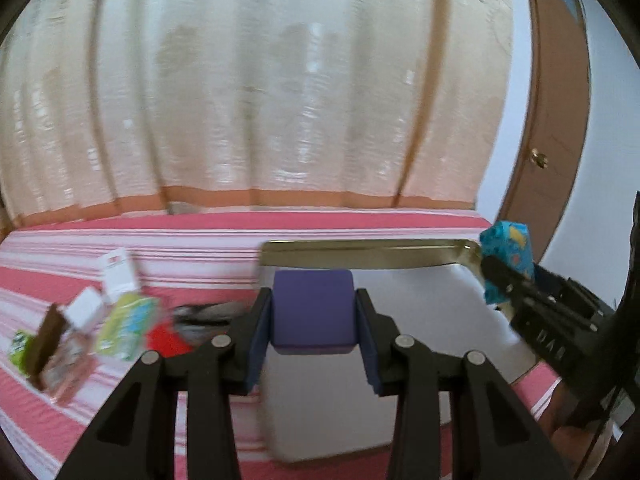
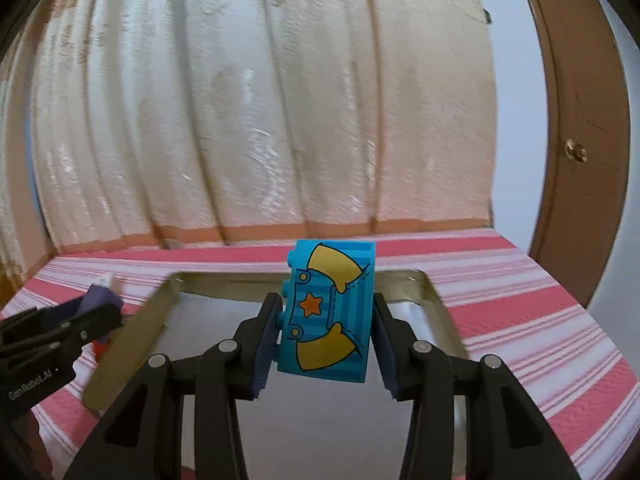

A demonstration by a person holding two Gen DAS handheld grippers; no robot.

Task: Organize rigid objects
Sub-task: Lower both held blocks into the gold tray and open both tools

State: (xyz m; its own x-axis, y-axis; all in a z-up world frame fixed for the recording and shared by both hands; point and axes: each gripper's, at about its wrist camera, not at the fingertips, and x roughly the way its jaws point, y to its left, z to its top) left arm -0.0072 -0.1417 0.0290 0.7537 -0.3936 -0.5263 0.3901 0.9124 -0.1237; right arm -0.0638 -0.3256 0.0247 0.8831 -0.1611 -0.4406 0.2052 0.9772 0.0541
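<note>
The left gripper grips a purple block and the right gripper grips a blue toy brick, both above the metal tray. Next, I judge, each must lower and release inside its rim.

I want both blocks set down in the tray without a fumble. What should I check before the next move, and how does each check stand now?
1. Left gripper clamps purple block: ok.
2. Right gripper clamps blue printed block: ok.
3. Both blocks above tray: ok.
4. Tray floor free of other items: ok where visible.
5. Grippers apart from each other: ok.
6. Height above tray floor: cannot tell.
</note>
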